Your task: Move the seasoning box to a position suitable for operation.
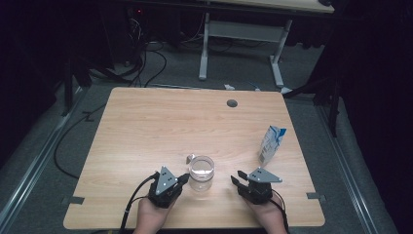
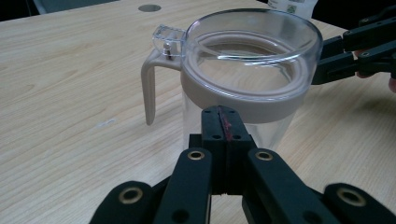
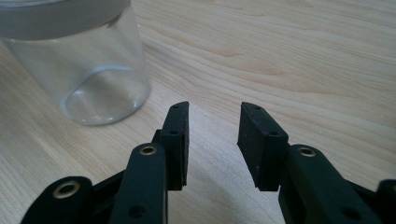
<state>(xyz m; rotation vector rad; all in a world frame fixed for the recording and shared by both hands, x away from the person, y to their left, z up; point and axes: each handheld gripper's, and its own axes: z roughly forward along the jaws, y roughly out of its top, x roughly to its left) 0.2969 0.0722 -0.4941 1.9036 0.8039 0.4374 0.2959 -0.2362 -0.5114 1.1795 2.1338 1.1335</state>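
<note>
Clear jug between two grippers at the table's (image 1: 146,122) near edge

No readable writing on the blue-and-white carton (image 1: 271,145), far right. The clear jug (image 1: 201,172), grey-banded with a grey handle, stands empty; left gripper (image 1: 183,179) jaws clenched just beside it, right gripper (image 1: 235,178) jaws released, near.

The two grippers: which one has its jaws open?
The right gripper is open: a clear gap shows between its jaws, with bare table between them. The left gripper has its jaws pressed together, just in front of the clear jug.
</note>
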